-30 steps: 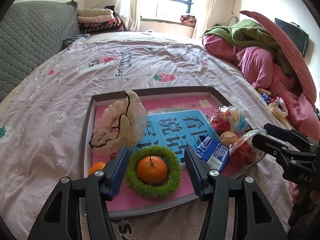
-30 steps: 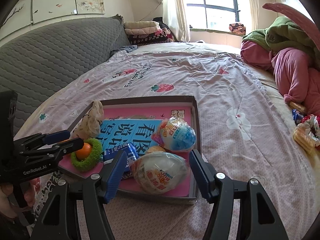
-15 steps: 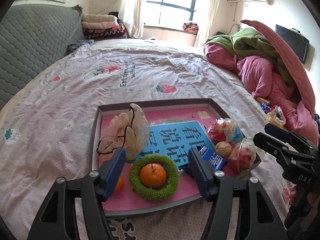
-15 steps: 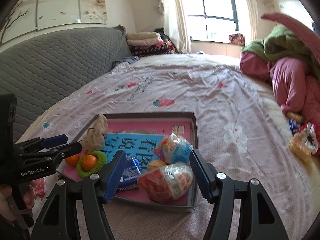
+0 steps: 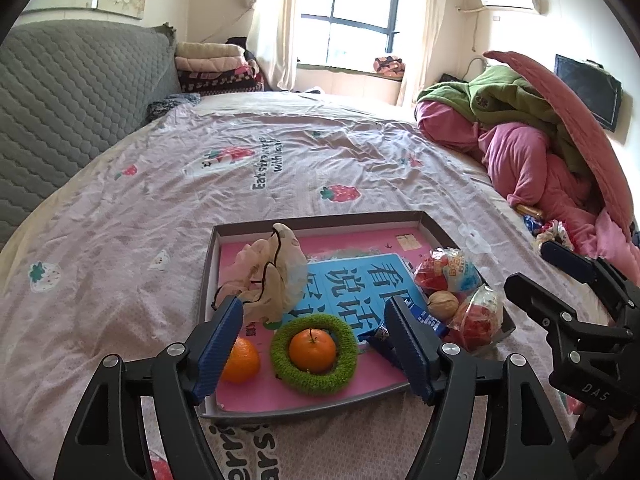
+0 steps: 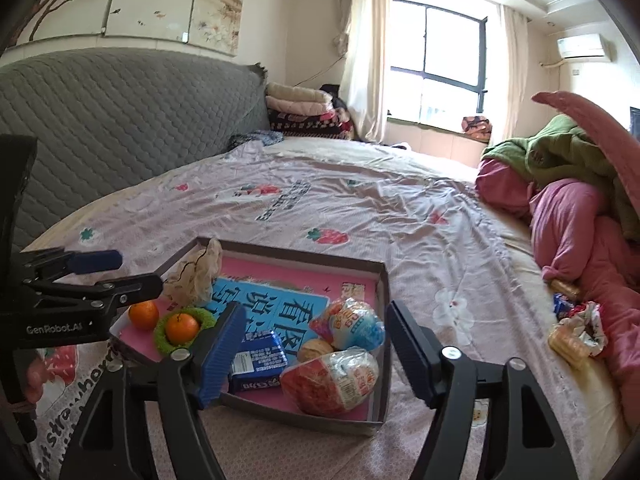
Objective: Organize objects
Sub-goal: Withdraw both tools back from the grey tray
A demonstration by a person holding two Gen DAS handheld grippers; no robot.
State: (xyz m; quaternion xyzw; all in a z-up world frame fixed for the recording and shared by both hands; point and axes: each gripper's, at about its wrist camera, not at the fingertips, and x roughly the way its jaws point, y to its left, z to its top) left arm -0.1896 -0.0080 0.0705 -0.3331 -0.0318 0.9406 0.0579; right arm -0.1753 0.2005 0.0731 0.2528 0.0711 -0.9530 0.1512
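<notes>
A dark-rimmed tray [image 5: 320, 218] with a pink floor lies on the bed. It holds an orange [image 5: 313, 350] inside a green fuzzy ring [image 5: 344, 376], a second orange [image 5: 240, 360], a cream scrunchie [image 5: 268, 276], a blue book [image 5: 360, 284], a blue carton [image 6: 256, 354], a walnut [image 6: 316, 350] and two snack packets [image 6: 332, 376] [image 6: 352, 324]. My left gripper [image 5: 313, 305] hovers over the tray's near edge above the ringed orange, its jaws opening with nothing pressed between them. My right gripper [image 6: 315, 312] hangs above the near packet, its jaws also opening and holding nothing.
Pink and green bedding [image 5: 528, 132] is heaped along the right side. Loose snack wrappers [image 6: 576, 332] lie on the bedspread beside it. A grey quilted headboard [image 6: 120, 128] runs along the left, with folded blankets [image 5: 216, 64] by the window.
Both grippers have risen and drawn back from the tray while their jaws widened. The ringed orange and the near snack packet, which sat between the fingers before, now lie free in the tray.
</notes>
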